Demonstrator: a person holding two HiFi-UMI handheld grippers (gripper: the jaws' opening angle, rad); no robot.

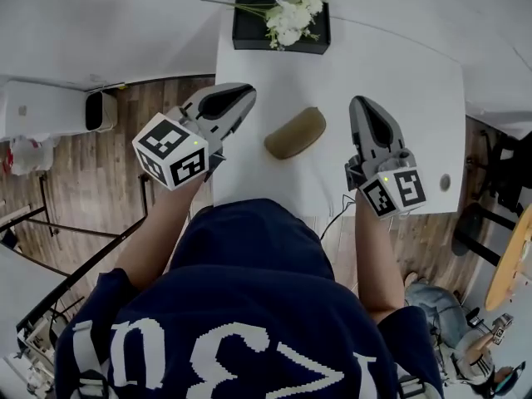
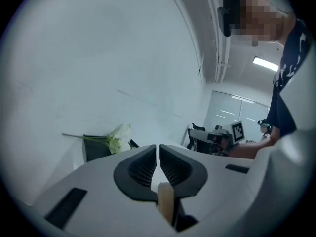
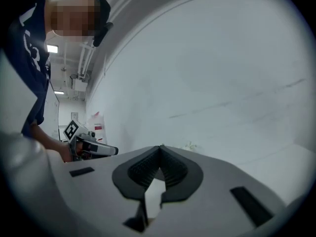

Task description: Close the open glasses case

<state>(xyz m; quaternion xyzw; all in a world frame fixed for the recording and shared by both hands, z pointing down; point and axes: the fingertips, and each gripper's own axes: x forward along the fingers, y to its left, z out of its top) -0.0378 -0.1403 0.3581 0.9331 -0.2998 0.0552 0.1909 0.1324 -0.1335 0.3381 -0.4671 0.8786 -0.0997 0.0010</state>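
1. The glasses case (image 1: 295, 132) is brown with its lid down. It lies flat on the white table (image 1: 399, 65), left of the middle and nearer the near edge than the far one.
2. The left gripper (image 1: 248, 96) is over the table's left edge. Its tips point toward the case from the left, near it but not touching.
3. In the left gripper view the left gripper (image 2: 158, 148) has its jaws pressed together with nothing between the ribbed pads (image 2: 143, 168).
4. The right gripper (image 1: 361, 106) is over the table to the right of the case, clearly apart from it, with its tips pointing at the far edge.
5. In the right gripper view the right gripper (image 3: 160, 148) has its jaws together and empty, and the pads (image 3: 175, 169) meet at the tip.
6. The case sits between the two grippers, closer to the left one, and neither holds it.
7. A black tray (image 1: 249, 30) with white flowers (image 1: 293, 13) sits at the table's far edge, well apart from the case. The flowers (image 2: 117, 137) also show in the left gripper view, beyond the closed tips.
8. Each gripper view shows the other gripper off to the side, held in a hand.
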